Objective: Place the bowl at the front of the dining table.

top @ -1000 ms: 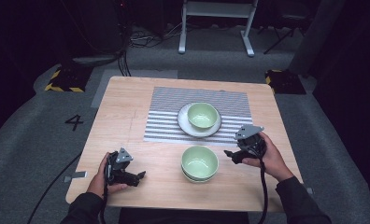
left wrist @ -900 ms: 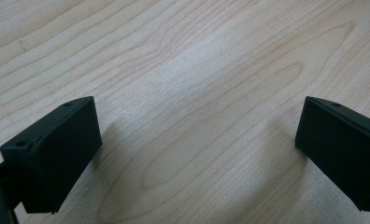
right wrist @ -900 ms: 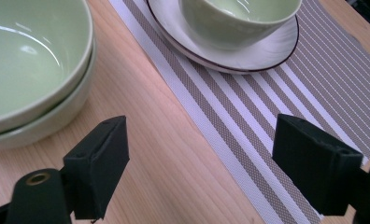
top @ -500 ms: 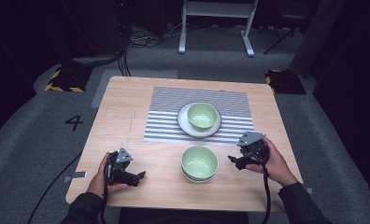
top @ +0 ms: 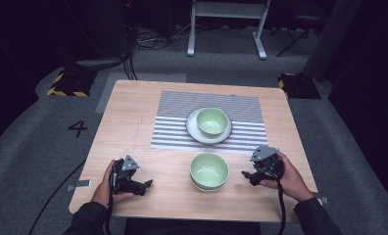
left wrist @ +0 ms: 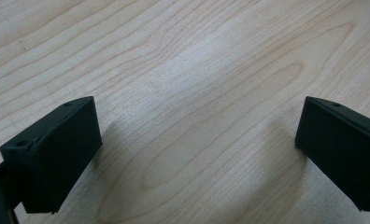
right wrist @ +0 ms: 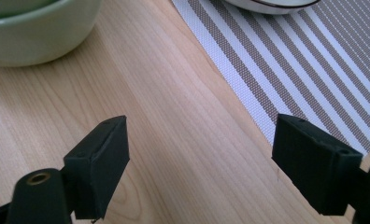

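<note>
Two stacked pale green bowls (top: 209,170) sit on the wooden table (top: 133,117) near its front edge. Another green bowl (top: 212,120) rests on a white plate (top: 194,128) on the striped placemat (top: 177,112). My right gripper (top: 246,175) lies low to the right of the stacked bowls, open and empty, its jaws pointing left at them. In the right gripper view the gripper (right wrist: 199,163) spans bare wood, with the bowl (right wrist: 38,32) at upper left and the placemat (right wrist: 314,70) at upper right. My left gripper (top: 145,185) rests at the front left, open; its view (left wrist: 197,154) has bare wood between the jaws.
A white plate's rim (right wrist: 267,3) peeks in at the top of the right gripper view. Beyond the table stand a white metal frame (top: 226,24), cables and yellow-black marked blocks (top: 67,83) on a grey floor. A number 4 (top: 78,128) is marked left of the table.
My right gripper has moved down and toward the table's front edge, ending low beside the stacked bowls. The left gripper has stayed put.
</note>
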